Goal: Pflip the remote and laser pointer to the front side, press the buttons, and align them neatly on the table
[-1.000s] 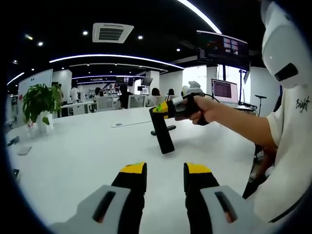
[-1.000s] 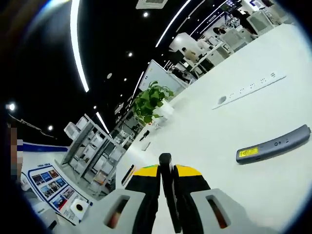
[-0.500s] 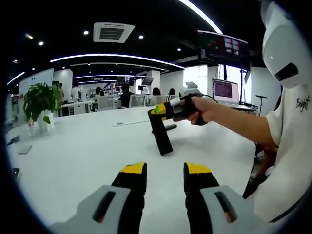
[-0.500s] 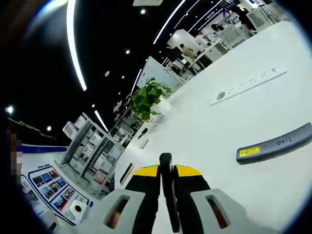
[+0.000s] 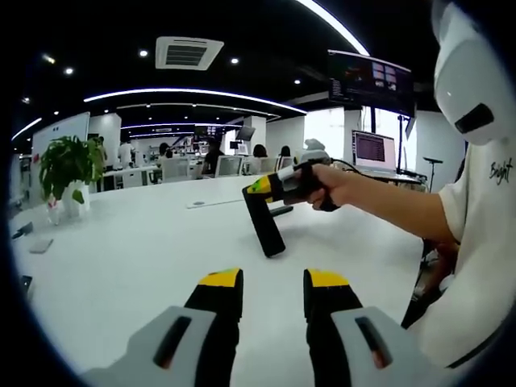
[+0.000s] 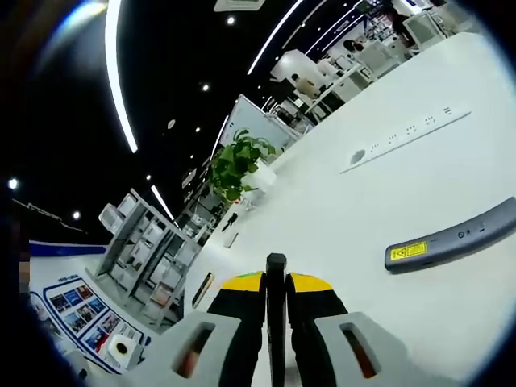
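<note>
While the white table (image 5: pixel 121 258) spreads beneath both tools, the right gripper (image 5: pixel 260 186), held in a person's hand (image 5: pixel 329 185), stands ahead of the left gripper (image 5: pixel 272 284) and slightly to its right. The right gripper's jaws are clamped on the black remote (image 5: pixel 265 224), which hangs tilted, lower end at or near the tabletop. The left gripper's jaws stand parted, holding nothing. Right of the right gripper, apart from it, the grey laser pointer (image 6: pixel 453 240) lies flat, yellow label up.
</note>
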